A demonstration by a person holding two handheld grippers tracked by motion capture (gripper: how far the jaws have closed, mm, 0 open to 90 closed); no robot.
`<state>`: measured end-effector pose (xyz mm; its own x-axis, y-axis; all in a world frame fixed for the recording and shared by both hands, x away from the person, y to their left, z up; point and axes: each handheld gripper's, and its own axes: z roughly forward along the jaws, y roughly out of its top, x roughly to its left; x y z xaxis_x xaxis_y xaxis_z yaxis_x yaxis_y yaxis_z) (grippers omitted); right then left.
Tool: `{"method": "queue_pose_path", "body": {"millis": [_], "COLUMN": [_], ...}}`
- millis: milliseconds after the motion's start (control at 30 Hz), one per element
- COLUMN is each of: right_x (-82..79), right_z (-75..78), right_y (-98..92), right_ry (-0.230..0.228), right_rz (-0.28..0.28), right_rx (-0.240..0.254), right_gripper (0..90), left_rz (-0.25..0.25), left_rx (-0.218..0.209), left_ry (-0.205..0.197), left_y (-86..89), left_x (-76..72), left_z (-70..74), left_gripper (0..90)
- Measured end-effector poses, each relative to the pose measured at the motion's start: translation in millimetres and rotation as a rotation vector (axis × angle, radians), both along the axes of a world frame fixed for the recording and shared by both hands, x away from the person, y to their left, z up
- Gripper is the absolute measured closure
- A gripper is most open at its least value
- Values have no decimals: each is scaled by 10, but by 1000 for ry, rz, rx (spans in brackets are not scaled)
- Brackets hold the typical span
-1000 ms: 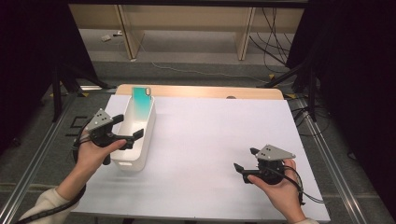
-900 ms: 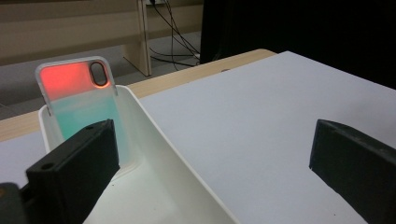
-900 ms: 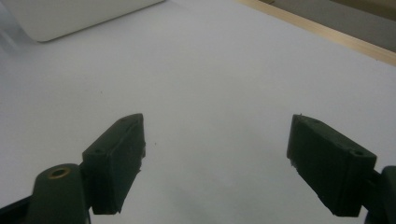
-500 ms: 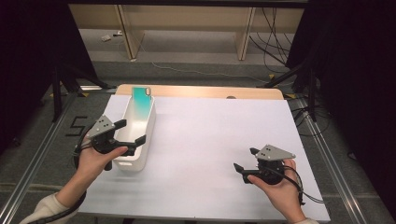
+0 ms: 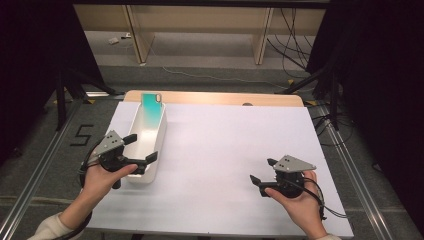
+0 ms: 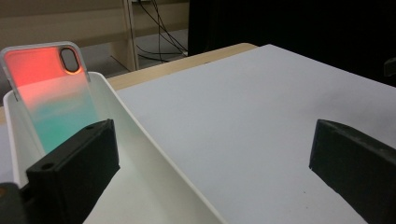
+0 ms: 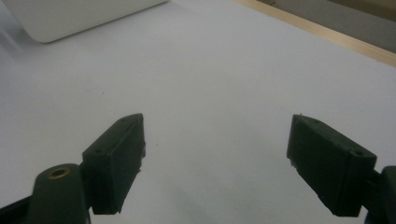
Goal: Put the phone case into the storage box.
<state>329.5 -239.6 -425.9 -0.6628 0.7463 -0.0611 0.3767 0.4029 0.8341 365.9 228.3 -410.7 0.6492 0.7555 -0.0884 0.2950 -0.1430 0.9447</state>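
The left gripper [image 5: 140, 148] hovers with jaws spread wide across the near end of the white bin [image 6: 154, 163], one jaw inside it. A phone case [image 6: 53, 100] leans against the bin's far end, ahead of that jaw. The right gripper [image 5: 263, 171] holds its jaws spread over bare counter [image 7: 210, 70]

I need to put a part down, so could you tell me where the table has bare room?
Free: the white table between the white bin and the right gripper. Crowded: the bin, with phone case and left gripper.
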Motion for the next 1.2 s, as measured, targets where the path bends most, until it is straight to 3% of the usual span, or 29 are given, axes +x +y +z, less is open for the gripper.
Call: {"method": "queue_pose_path", "body": {"millis": [200, 600, 1200], "right_x": [-14, -7, -6], "right_z": [15, 4, 0], "right_y": [-6, 1, 3], "right_ry": [16, -4, 0], "right_rz": [-5, 0, 7], "right_rx": [-6, 4, 3], "right_gripper": [206, 206, 206], "left_rz": [-4, -11, -29], "left_rx": [-5, -11, -11], "left_ry": [-7, -12, -23], "left_y": [2, 14, -74], "left_x": [-60, -181, -206], "left_z": [-24, -70, -154], "left_gripper": [7, 7, 13]}}
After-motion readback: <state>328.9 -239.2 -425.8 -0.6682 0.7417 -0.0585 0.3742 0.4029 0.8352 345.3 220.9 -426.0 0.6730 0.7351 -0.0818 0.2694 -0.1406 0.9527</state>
